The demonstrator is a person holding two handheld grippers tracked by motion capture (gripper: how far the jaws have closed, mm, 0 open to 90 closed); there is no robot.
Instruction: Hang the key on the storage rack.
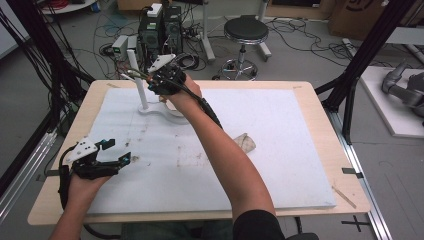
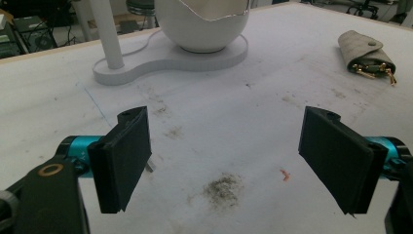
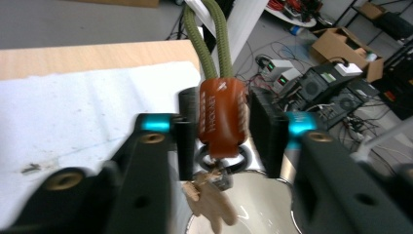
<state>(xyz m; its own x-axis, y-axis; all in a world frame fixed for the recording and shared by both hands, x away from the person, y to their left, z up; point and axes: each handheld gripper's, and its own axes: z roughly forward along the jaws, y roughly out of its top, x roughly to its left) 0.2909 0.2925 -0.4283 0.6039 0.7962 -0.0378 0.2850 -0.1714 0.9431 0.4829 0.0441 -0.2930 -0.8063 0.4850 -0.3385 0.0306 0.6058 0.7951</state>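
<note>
My right gripper [image 1: 145,79] [image 3: 221,134] is at the far left of the mat, beside the white post [image 1: 138,82] of a stand. It is shut on a keychain [image 3: 221,114], the jaws on either side of its brown leather tab. The olive cord loop [image 3: 209,39] runs up along the post; where it ends is hidden. A metal ring and a pale wooden charm [image 3: 209,202] dangle over the stand's white bowl [image 3: 258,204] [image 2: 202,24]. My left gripper [image 1: 119,151] [image 2: 224,156] hovers open over the mat's front left, holding nothing.
A beige key pouch [image 1: 245,142] [image 2: 367,51] with gold clips lies mid-mat, right of my right forearm. The stand's flat base [image 1: 155,114] [image 2: 160,61] sits on the stained white mat [image 1: 280,150]. Beyond the table are a stool [image 1: 245,32] and computers.
</note>
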